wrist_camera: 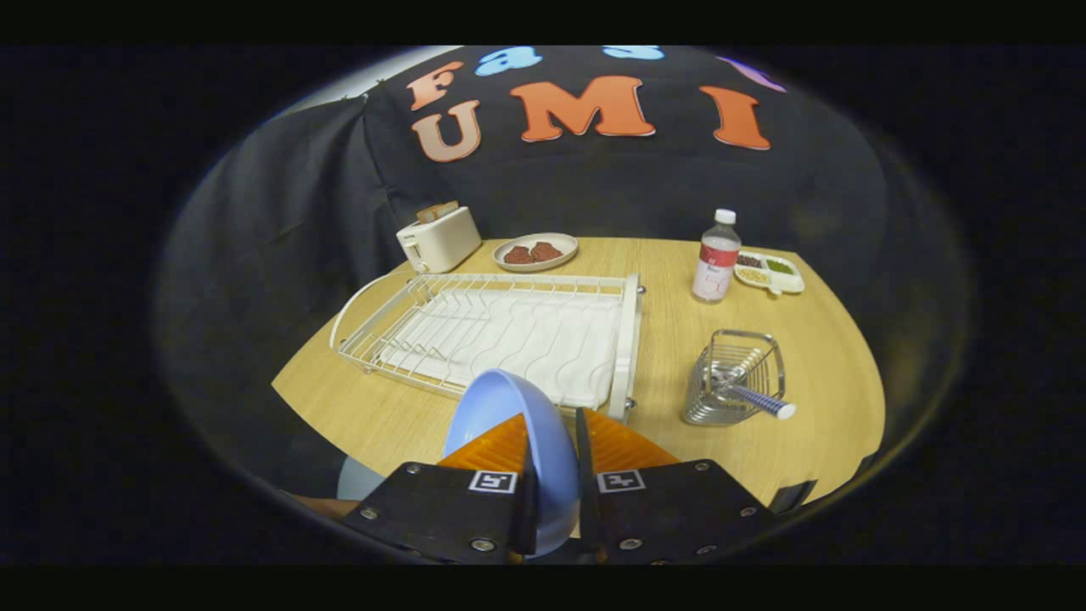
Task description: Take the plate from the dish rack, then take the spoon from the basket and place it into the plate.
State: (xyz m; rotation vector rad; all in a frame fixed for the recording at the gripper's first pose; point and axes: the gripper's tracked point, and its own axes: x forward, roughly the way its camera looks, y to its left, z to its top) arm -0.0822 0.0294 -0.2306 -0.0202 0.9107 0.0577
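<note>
Your jaws are pinching a light blue plate by its rim, one finger on each face, so the plate stands on edge between them and rises just ahead of the fingertips. It is already clear of the white wire dish rack, which sits on the wooden bench just beyond the plate, at about 11 o'clock from the jaws.

The step in hand looks like setting the plate down flat. Pick bare bench near you, between the rack and the wire basket, which stands at about 2 o'clock. Tip the plate level before you lower it, and spread the jaws only once its base rests on the wood; a plate held on edge may slip or roll if let go early.

The spoon leans in that basket, its striped handle poking out toward you. Keep the plate close to the basket so the carry is short.

Farther back, at 12 o'clock, stand a toaster, a dish of food, a bottle and a small snack tray; stay clear of them.
</note>
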